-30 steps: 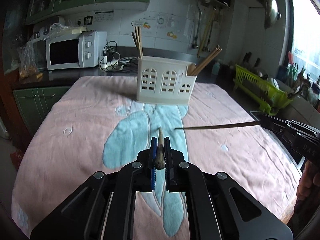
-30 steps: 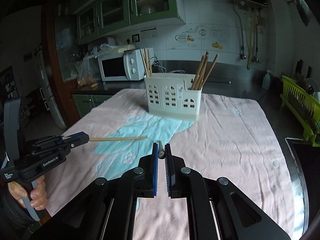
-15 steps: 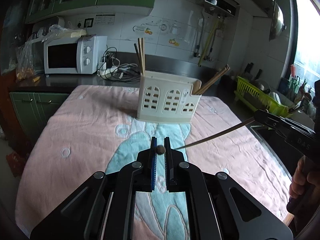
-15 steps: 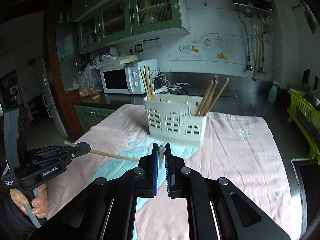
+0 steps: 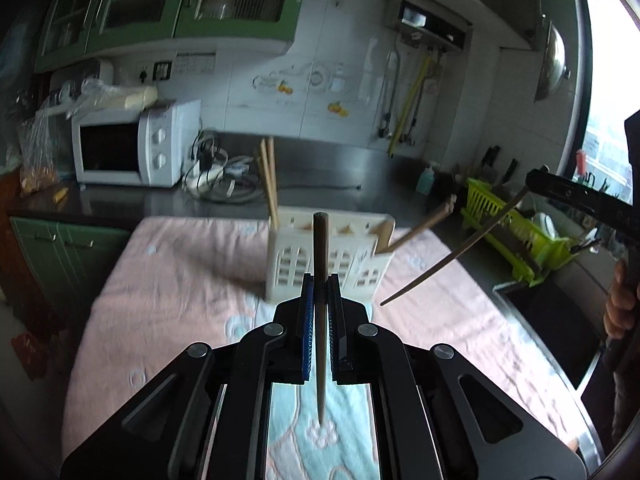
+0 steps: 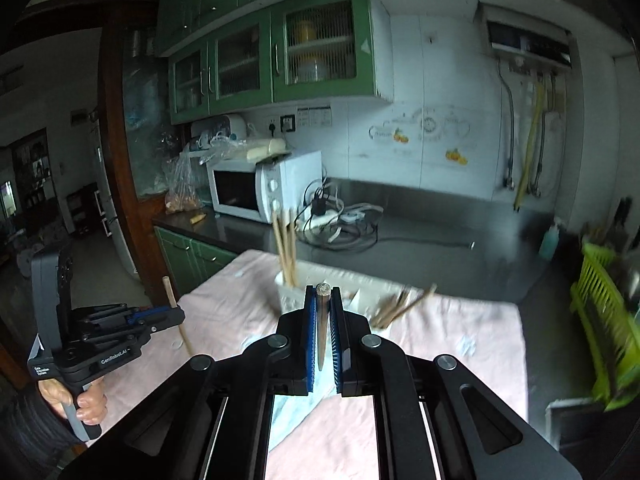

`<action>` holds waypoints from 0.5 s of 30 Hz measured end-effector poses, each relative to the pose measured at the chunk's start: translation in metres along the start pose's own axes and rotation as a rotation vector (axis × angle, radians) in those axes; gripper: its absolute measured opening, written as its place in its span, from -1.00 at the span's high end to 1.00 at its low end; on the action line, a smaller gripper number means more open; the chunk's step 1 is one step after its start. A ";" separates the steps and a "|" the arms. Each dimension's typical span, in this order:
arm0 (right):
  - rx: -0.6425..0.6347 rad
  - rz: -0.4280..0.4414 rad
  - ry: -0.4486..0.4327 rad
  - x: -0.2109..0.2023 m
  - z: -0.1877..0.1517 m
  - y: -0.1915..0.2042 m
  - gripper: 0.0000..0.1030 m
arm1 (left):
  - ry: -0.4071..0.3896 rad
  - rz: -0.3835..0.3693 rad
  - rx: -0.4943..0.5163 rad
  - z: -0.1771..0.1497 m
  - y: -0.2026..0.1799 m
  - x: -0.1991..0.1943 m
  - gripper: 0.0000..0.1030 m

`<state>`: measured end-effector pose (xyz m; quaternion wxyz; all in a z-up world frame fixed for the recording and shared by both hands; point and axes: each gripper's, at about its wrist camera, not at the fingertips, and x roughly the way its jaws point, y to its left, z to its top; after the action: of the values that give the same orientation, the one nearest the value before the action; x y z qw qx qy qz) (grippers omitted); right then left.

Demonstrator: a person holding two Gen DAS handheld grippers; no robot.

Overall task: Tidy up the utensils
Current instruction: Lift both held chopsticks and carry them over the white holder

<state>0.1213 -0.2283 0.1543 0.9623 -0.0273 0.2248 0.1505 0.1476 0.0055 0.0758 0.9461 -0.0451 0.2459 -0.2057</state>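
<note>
Change: as both hands rise, each chopstick tips from level to upright
Left gripper (image 5: pixel 319 292): clamped on chopstick (image 5: pixel 320 240)
Right gripper (image 6: pixel 322 308): clamped on chopstick (image 6: pixel 322 320)
Meaning: ready to drop into holder (image 5: pixel 288 256), frame centre

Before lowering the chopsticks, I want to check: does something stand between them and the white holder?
Nothing visible. Only bare pink cloth lies between each held wooden chopstick and the white plastic holder.

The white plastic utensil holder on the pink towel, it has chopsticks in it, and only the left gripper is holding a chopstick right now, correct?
Not quite: both grippers hold one. The right wrist view shows the right gripper shut on a wooden chopstick, as the left gripper is. The white plastic utensil holder on the pink towel does contain chopsticks.
</note>
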 end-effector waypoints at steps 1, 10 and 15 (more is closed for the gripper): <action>-0.007 -0.004 -0.004 -0.001 0.007 -0.002 0.87 | -0.009 -0.001 0.004 0.006 -0.002 -0.001 0.90; -0.038 -0.058 -0.018 0.012 0.057 -0.022 0.87 | -0.143 0.020 0.043 0.088 -0.019 0.000 0.90; -0.011 -0.068 -0.014 0.030 0.066 -0.038 0.87 | -0.216 0.055 0.044 0.133 -0.020 0.014 0.90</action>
<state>0.1861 -0.2486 0.1998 0.9683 -0.0391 0.2160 0.1189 0.2153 -0.0204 0.1894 0.9732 -0.0392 0.1391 -0.1790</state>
